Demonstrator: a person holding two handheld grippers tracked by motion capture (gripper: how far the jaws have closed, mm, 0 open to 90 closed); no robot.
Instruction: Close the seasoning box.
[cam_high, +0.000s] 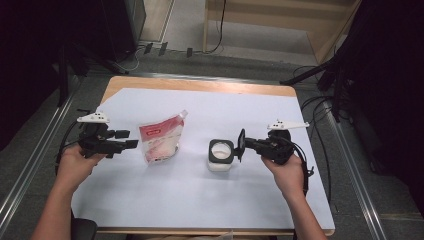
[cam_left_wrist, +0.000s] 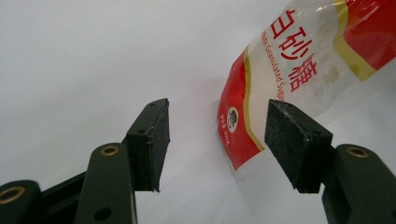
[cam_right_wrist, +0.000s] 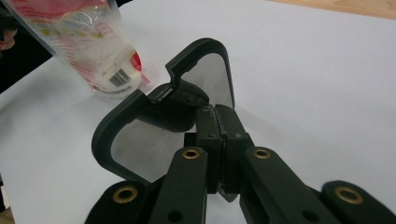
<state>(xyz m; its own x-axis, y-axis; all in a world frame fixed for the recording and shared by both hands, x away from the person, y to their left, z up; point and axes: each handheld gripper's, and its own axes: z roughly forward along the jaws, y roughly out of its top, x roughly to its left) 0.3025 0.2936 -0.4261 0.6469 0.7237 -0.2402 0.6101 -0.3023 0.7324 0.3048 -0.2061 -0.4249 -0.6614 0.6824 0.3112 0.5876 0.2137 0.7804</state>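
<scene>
A red, white and clear sugar bag (cam_high: 161, 140) lies flat on the white sheet (cam_high: 200, 200). Just left of it my left gripper (cam_high: 128, 139) stands open, its pads bare. In the left gripper view the bag's bottom corner (cam_left_wrist: 243, 135) lies just beyond the open left gripper (cam_left_wrist: 218, 144). A white container with a black rim (cam_high: 221, 155) stands uncovered at the centre right. Beside its right edge my right gripper (cam_high: 246, 143) is shut on a black-framed clear lid (cam_high: 241, 144), held on edge. In the right gripper view the right gripper (cam_right_wrist: 218, 122) pinches the lid (cam_right_wrist: 116, 127) at its rim.
The white sheet covers most of a wooden table (cam_high: 200, 86), whose far edge shows bare. Cables (cam_high: 320, 135) trail off the right side. Dark stands and a wooden frame (cam_high: 280, 20) are on the floor beyond the table.
</scene>
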